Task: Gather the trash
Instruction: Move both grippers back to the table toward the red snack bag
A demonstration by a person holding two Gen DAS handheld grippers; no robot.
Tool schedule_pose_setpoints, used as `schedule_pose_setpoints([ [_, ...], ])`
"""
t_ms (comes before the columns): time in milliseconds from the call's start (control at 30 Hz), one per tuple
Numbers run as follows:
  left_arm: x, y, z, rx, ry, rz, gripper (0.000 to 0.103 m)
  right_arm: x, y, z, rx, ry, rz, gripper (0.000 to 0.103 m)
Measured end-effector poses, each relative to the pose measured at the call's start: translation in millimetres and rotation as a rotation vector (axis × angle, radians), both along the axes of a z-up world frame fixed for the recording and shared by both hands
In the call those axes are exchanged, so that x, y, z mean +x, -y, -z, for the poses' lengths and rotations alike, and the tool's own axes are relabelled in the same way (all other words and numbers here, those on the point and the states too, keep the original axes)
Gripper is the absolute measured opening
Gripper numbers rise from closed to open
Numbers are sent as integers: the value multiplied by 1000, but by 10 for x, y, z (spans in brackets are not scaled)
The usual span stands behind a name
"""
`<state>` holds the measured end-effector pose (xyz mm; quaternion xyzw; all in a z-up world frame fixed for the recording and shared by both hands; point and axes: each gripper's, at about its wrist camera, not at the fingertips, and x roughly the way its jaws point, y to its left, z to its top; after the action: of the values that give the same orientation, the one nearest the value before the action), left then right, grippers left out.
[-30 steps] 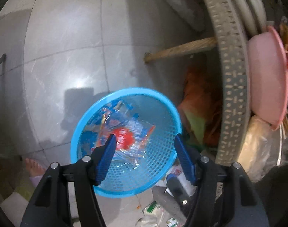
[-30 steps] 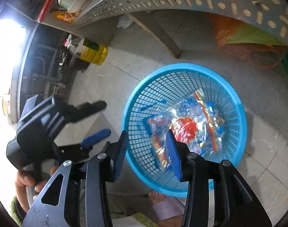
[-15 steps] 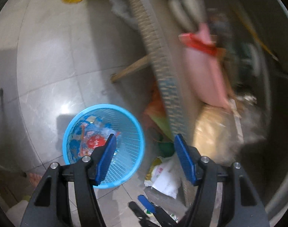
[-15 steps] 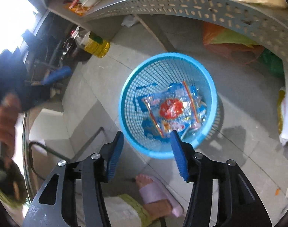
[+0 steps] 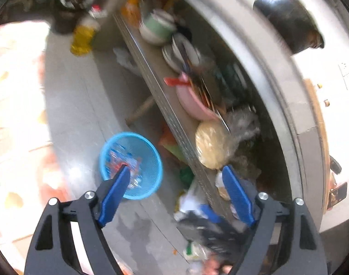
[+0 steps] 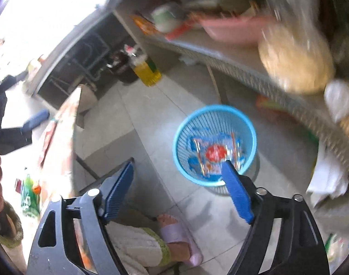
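The left gripper (image 5: 175, 169) has its blue fingers (image 5: 116, 191) spread wide with nothing between them, and the right gripper (image 6: 178, 166) is released in the same way. Below both, the blue basket (image 6: 214, 145) stands upright on the tiled floor (image 6: 137, 105), its mouth facing up. A wrapper (image 6: 214, 154) lies inside it, its long axis unclear. A shelf (image 6: 231, 57) runs just beside the basket.

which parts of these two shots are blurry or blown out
Left wrist view: shelf clutter and blue basket smeared by motion, left edge blown out white; the left claw stays sharp. Right wrist view: shelf blurred, top-left window glare, basket and right claw fairly crisp.
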<state>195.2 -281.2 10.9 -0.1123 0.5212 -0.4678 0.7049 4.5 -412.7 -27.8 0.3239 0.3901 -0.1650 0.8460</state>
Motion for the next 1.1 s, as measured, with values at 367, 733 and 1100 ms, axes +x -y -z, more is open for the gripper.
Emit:
schedule_pose_setpoints([
  [367, -403, -1656, -446, 64, 343, -310, 97, 163, -861, -800, -167, 68, -133, 92],
  [733, -614, -2933, -544, 126, 406, -522, 97, 419, -2006, -1189, -288, 77, -322, 95],
  [1100, -831, -3711, -423, 156, 519, -636, 97, 486, -2695, -1155, -459, -40, -383, 95],
])
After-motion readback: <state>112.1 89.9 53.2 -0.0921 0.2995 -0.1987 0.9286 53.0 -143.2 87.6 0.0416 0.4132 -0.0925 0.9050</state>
